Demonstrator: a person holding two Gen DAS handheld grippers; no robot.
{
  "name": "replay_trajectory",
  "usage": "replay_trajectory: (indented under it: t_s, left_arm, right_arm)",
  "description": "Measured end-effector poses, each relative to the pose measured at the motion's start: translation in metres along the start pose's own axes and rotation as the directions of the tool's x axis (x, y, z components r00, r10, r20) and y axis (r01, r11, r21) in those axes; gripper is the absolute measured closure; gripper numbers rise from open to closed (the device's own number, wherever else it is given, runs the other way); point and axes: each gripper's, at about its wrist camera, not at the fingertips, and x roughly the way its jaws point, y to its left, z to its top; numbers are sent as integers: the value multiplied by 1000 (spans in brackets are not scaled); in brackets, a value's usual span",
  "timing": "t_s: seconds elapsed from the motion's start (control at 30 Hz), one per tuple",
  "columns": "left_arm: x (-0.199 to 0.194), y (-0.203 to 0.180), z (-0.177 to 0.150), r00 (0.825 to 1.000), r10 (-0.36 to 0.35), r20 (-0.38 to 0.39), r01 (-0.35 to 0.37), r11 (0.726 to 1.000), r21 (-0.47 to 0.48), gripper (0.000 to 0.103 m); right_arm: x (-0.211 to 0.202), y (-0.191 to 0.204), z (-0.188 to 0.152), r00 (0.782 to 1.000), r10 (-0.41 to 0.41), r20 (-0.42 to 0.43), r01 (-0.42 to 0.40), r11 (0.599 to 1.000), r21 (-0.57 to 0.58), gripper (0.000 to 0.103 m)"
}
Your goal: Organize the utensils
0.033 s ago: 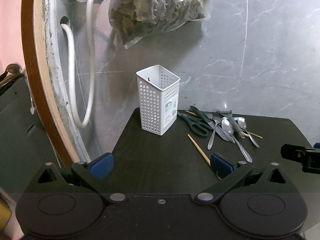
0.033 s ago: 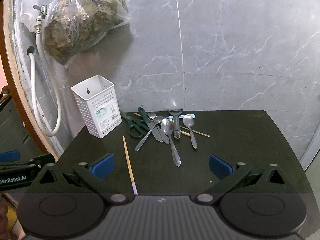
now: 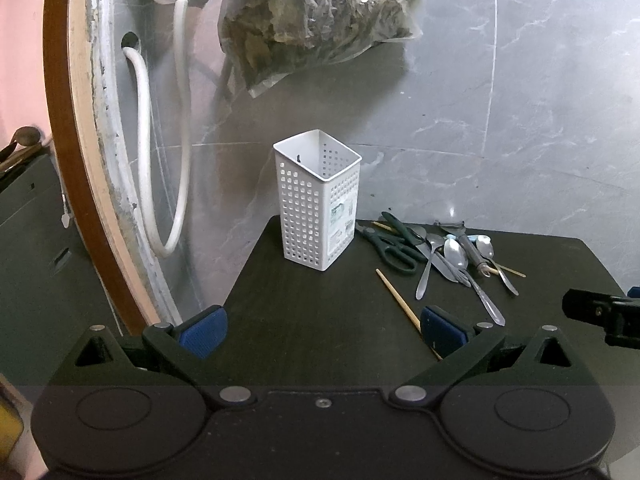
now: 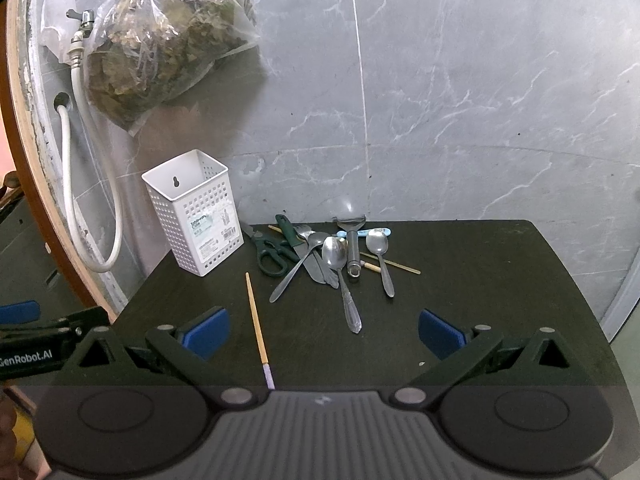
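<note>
Left gripper [image 3: 322,330]: I hold it low over the near edge of the dark table [image 3: 320,320], its blue-padded fingers [image 3: 204,326] spread wide and gripping nothing.
Right gripper [image 4: 324,332]: mine too, spread just as wide over the same table and empty; its blue pads [image 4: 440,332] are clear of every utensil.
Chopstick [image 4: 256,320]: a single wooden one with a pale lilac tip lies apart from the rest, running from near the holder toward my right gripper's body, just inside its left pad.
Utensil holder [image 3: 318,200]: a white perforated plastic caddy, upright at the table's far left corner, labelled side toward the utensils; nothing shows above its rim.
Utensil heap [image 4: 328,256]: just right of the holder, green-handled scissors [image 4: 272,258], a green-handled knife [image 4: 296,244], a fork, three metal spoons, a peeler [image 4: 352,244] and a second chopstick lie loosely crossed; the longest spoon [image 4: 344,280] reaches nearest to me.
Backdrop: grey marble-pattern wall [image 4: 480,100], a clear plastic bag of dried leaves [image 4: 164,40] hanging above the holder, and a white hose [image 3: 160,160] looping down from a tap at left.
</note>
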Motion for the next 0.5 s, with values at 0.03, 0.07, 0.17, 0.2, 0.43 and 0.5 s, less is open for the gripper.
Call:
replay_trajectory:
  t_s: [0.03,0.07,0.17,0.2,0.43,0.5]
  left_arm:
    - [1,-1,0,1000,3,-2,-3,1000,-1,1]
    - [1,-2,0,1000,8,-4,-8,1000,-1,1]
    - [4,-4,1,1000,22,-7,-22,1000,-8,1]
    - [5,-4,1,1000,29,-9,-29,1000,-10,1]
    - [24,-2,5,998,66,-7,-66,998,4,1]
    - [35,3,9,998,64,-5,-64,998,4,1]
  right_arm:
    - [1,-1,1,1000,3,-2,-3,1000,-1,0]
    - [2,-2,1,1000,6,-4,-6,1000,-2,0]
    - [8,-6,3,1000,15,-10,-15,1000,-6,0]
    - [9,-8,3,1000,17,-15,-17,1000,-9,0]
    - [24,-11,3,999,15,-38,-16,1000,-19,0]
    - [32,-9,3,998,11,-57,-12,1000,-7,0]
